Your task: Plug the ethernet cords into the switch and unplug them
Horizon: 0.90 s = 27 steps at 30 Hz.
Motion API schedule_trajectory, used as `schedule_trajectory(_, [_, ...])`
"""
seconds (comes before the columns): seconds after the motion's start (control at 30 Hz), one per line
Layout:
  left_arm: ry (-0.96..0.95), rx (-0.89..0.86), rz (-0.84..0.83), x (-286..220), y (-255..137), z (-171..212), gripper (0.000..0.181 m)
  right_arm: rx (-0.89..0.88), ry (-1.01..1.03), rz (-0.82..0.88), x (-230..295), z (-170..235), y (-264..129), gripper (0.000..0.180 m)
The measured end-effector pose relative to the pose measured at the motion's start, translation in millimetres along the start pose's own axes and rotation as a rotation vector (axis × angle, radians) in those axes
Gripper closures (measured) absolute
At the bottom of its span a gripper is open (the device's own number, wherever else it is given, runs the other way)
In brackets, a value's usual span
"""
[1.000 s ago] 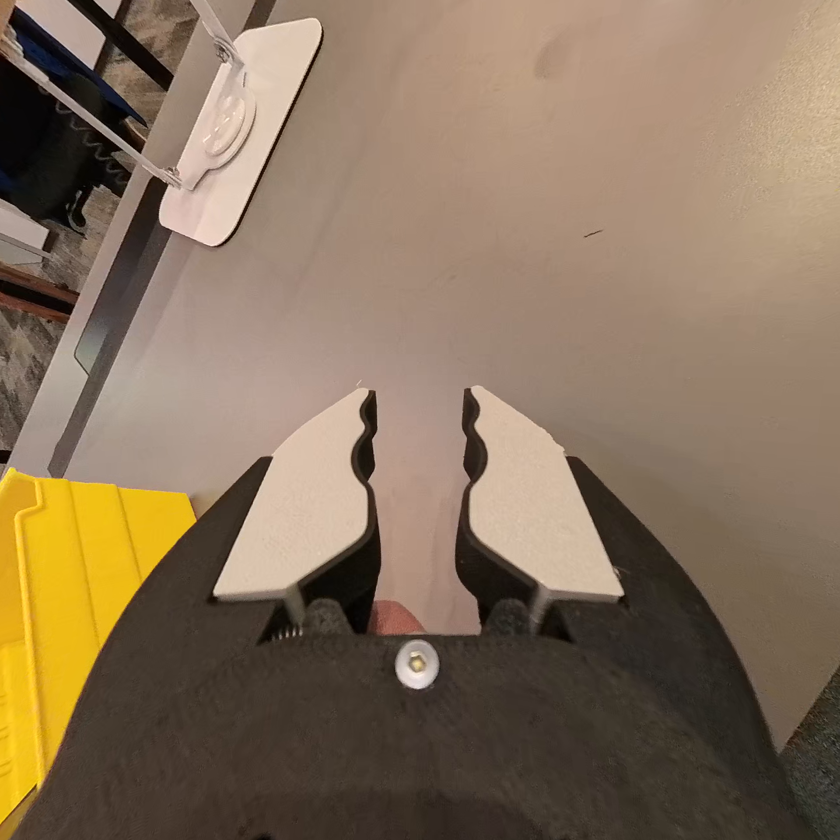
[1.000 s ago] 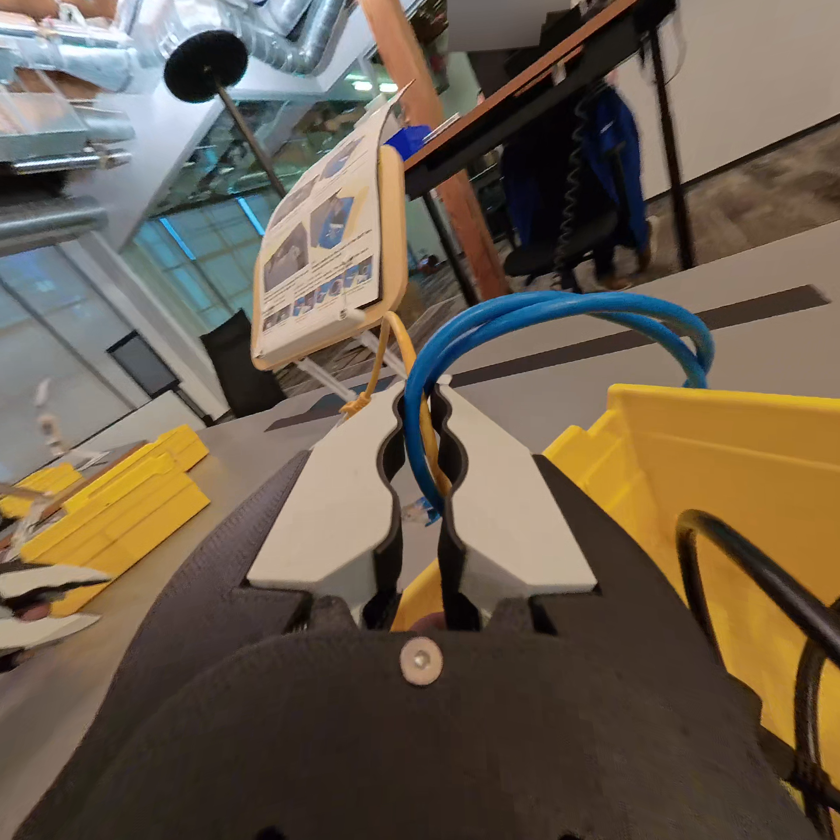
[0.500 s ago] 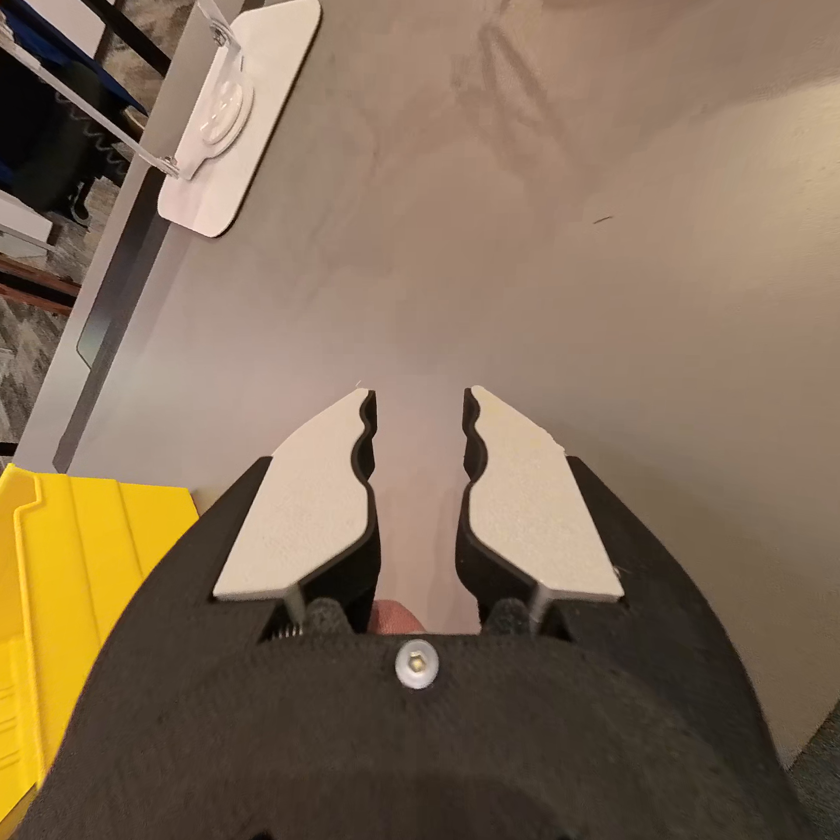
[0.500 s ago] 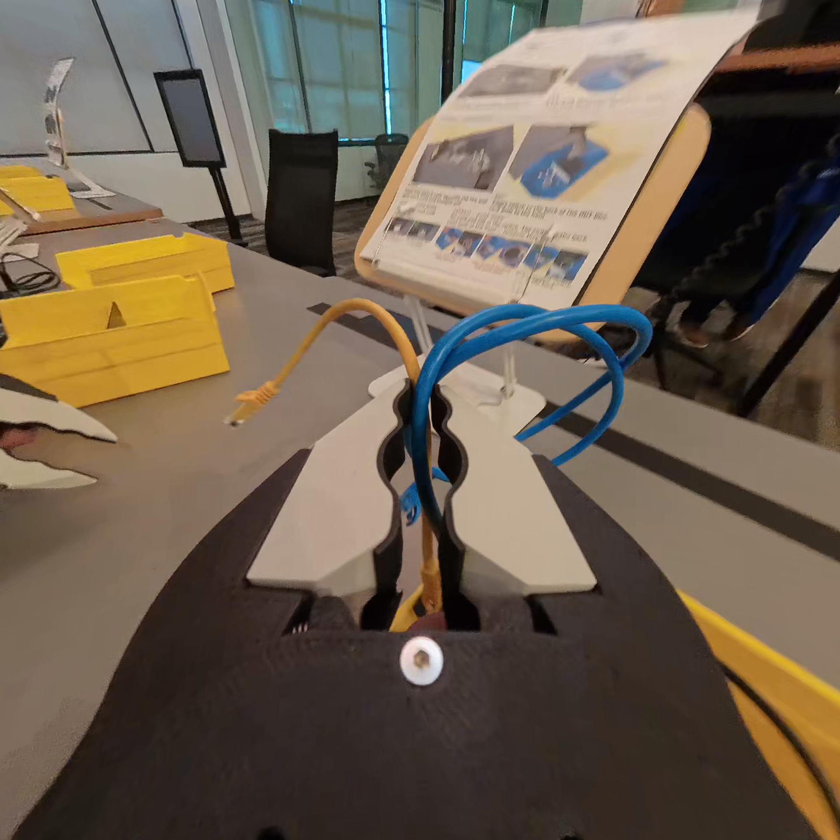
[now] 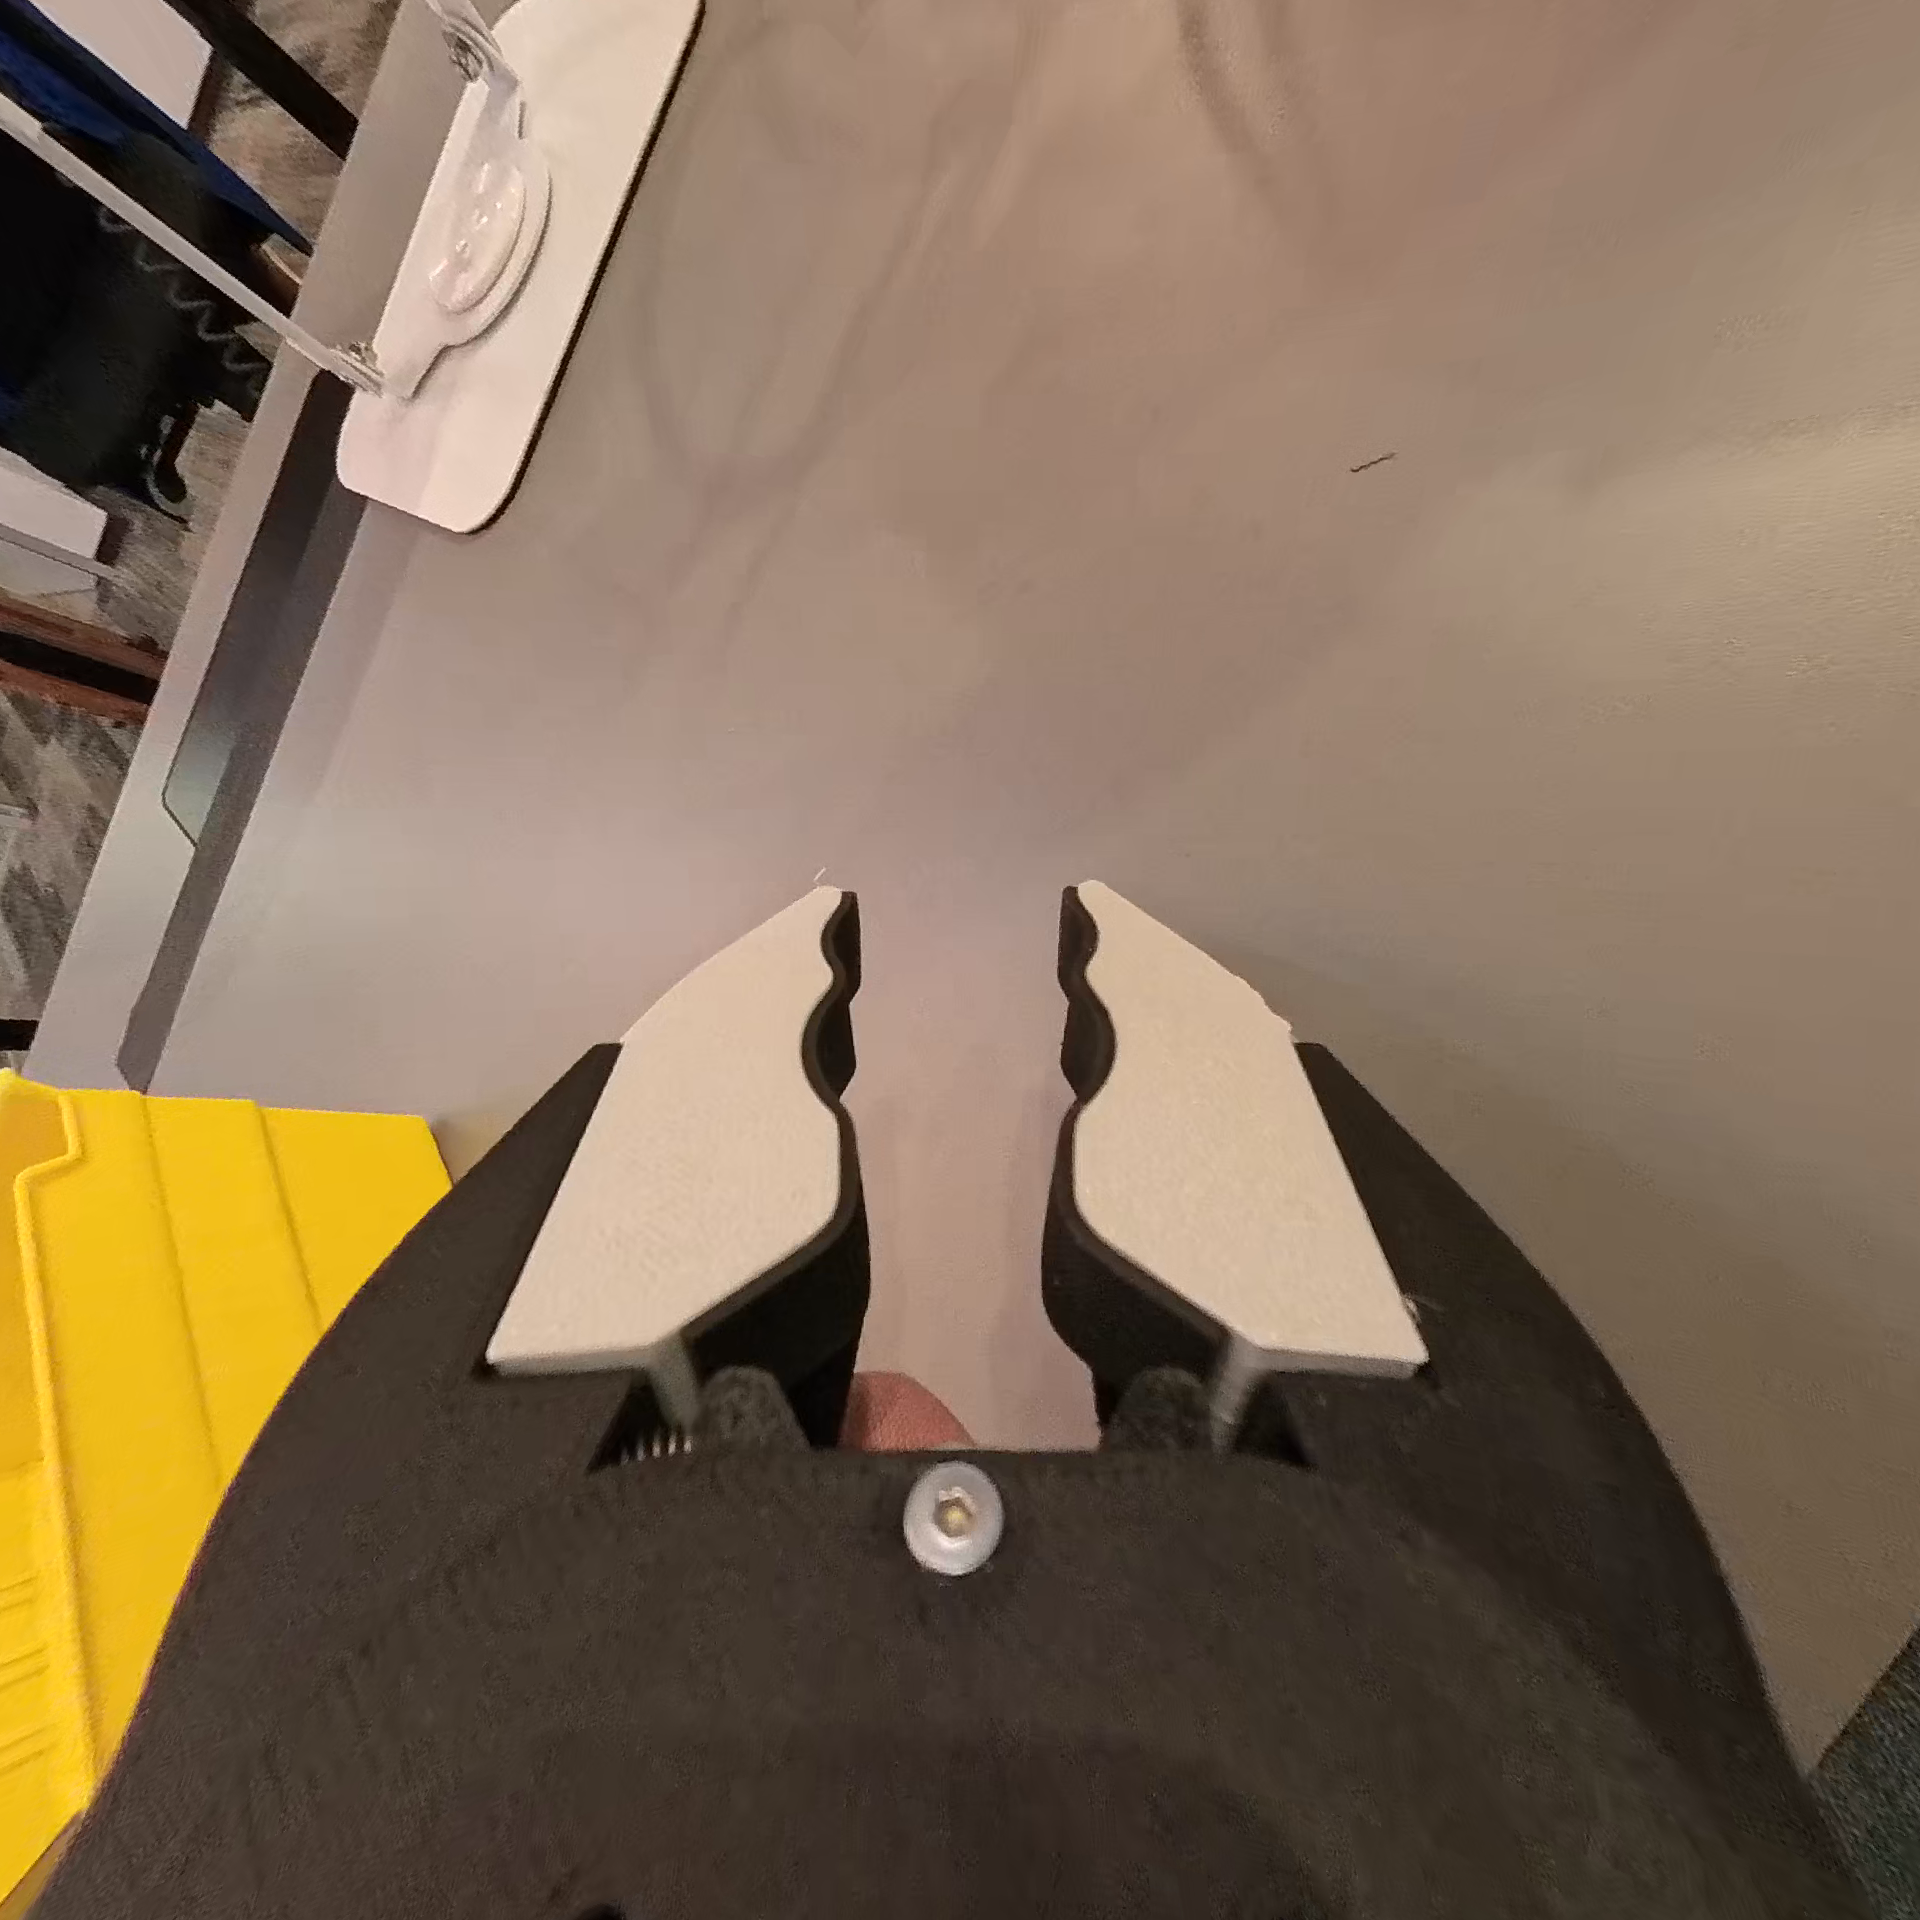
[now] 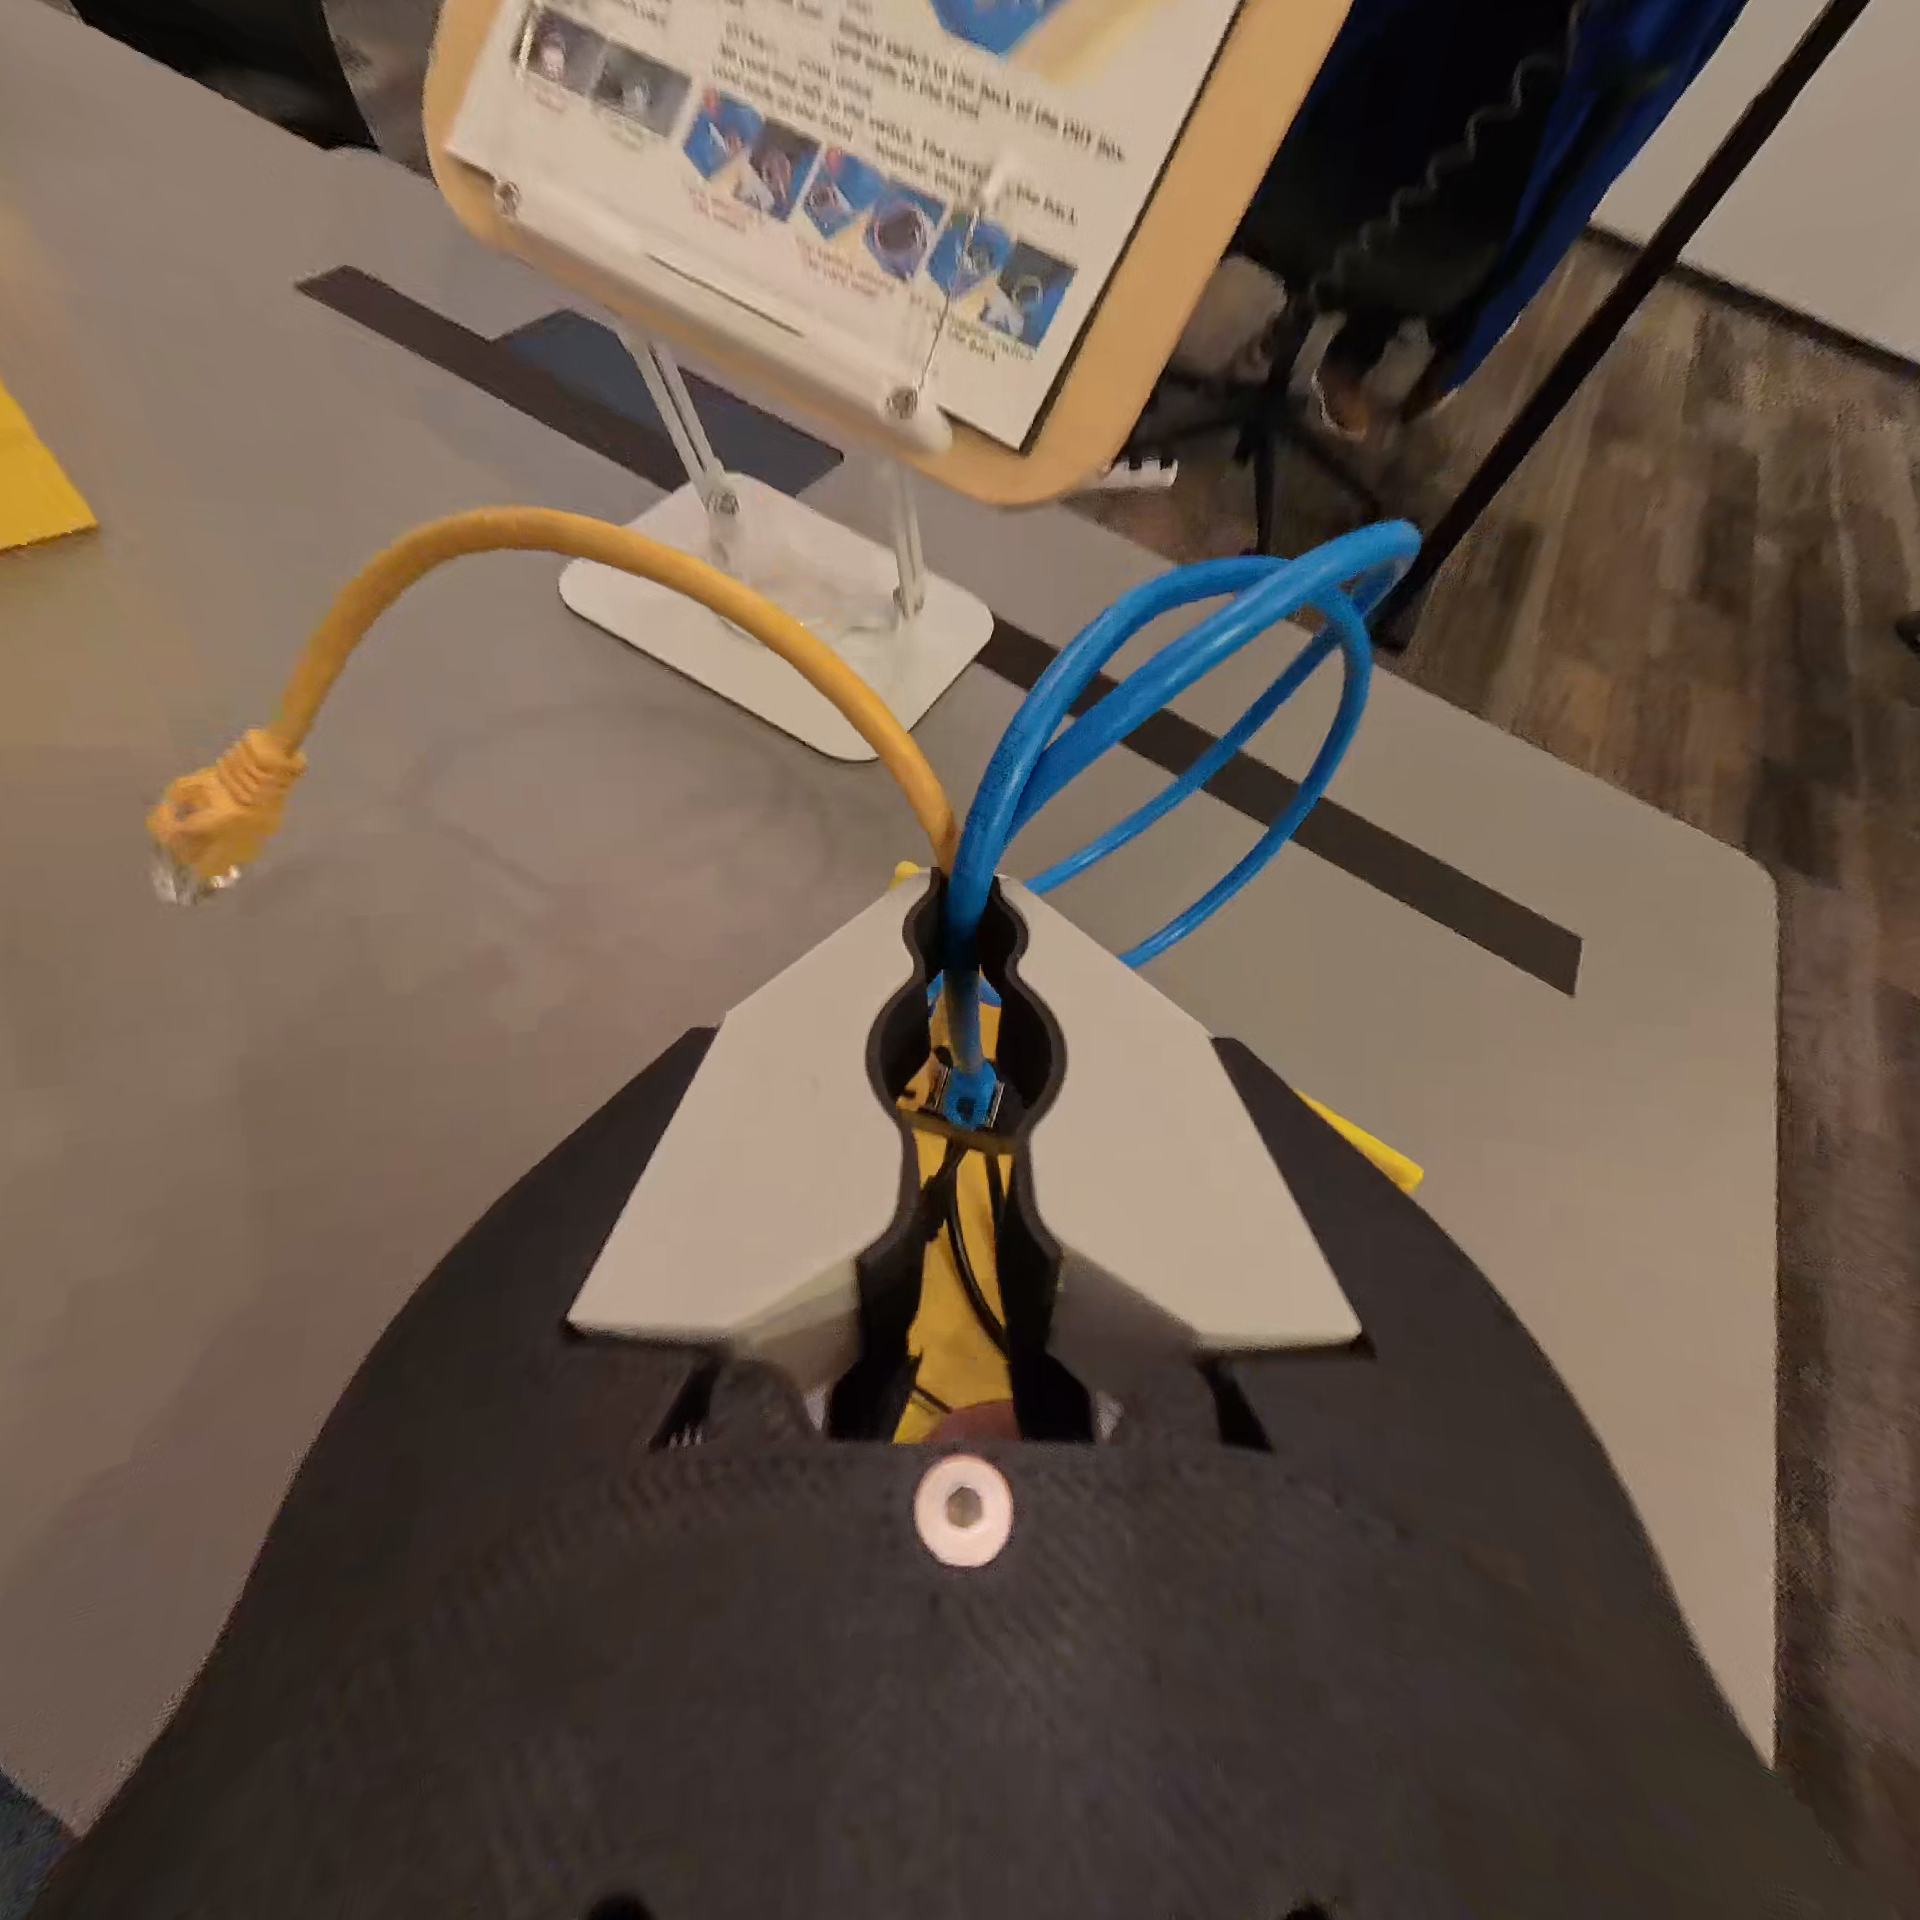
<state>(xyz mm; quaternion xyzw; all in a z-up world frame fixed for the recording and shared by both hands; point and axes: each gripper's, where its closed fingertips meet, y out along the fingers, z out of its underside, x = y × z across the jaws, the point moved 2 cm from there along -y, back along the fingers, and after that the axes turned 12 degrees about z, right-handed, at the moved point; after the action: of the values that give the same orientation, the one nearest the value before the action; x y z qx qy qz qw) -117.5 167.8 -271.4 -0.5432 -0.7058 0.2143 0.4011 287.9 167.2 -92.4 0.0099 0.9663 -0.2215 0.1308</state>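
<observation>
Right gripper (image 6: 971, 894): jaws clamped on blue cord (image 6: 1226, 665) and yellow cord (image 6: 644, 561) above grey table (image 6: 520, 987); yellow cord arcs toward 10 o'clock, plug (image 6: 213, 821) pointing down-left. Left gripper (image 5: 958, 909): jaws apart, holding nothing.

1. Printed writing and small photographs are carried by a white instruction sheet (image 6: 831, 156), which is mounted on a tan board (image 6: 1164, 343) held by a clear stand on the grey table (image 6: 520, 935) in the right wrist view; the lines are blurred by motion.
2. No writing, number or brand mark is seen in the left wrist view.
</observation>
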Motion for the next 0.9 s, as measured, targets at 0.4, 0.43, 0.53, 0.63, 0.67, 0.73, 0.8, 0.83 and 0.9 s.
schedule_trajectory(0.4, [0.004, 0.003, -0.006, 1.3, -2.4, 1.5, 0.144, 0.113, 0.099, -0.125, 13.0, 40.3, 8.9, 0.176])
schedule_trajectory(0.43, [0.005, 0.004, -0.007, 1.1, -2.5, 1.5, 0.144, 0.113, 0.112, -0.14, 15.9, 43.4, 10.1, 0.176])
schedule_trajectory(0.53, [0.008, 0.008, -0.011, 1.5, -3.4, 2.1, 0.144, 0.11, 0.146, -0.171, 21.7, 51.6, 11.5, 0.177])
schedule_trajectory(0.63, [0.006, 0.006, -0.012, 1.9, -4.0, 2.2, 0.144, 0.077, 0.224, -0.2, 20.1, 55.6, 7.7, 0.176])
schedule_trajectory(0.67, [0.006, 0.007, -0.012, 1.9, -4.0, 2.5, 0.144, 0.061, 0.263, -0.207, 17.1, 56.4, 4.9, 0.176])
schedule_trajectory(0.73, [0.006, 0.008, -0.011, 1.7, -3.8, 2.6, 0.144, 0.034, 0.345, -0.219, 8.0, 60.1, -2.0, 0.176])
schedule_trajectory(0.8, [0.005, 0.007, -0.01, 1.6, -3.5, 2.7, 0.144, 0.019, 0.415, -0.216, -3.2, 67.3, -9.0, 0.176])
schedule_trajectory(0.83, [0.004, 0.008, -0.008, 1.5, -3.2, 2.8, 0.144, 0.028, 0.432, -0.198, -8.7, 73.7, -11.1, 0.176])
schedule_trajectory(0.9, [0.006, 0.009, -0.008, 1.4, -2.6, 2.6, 0.144, 0.038, 0.467, -0.178, -16.9, 84.1, -17.1, 0.176])
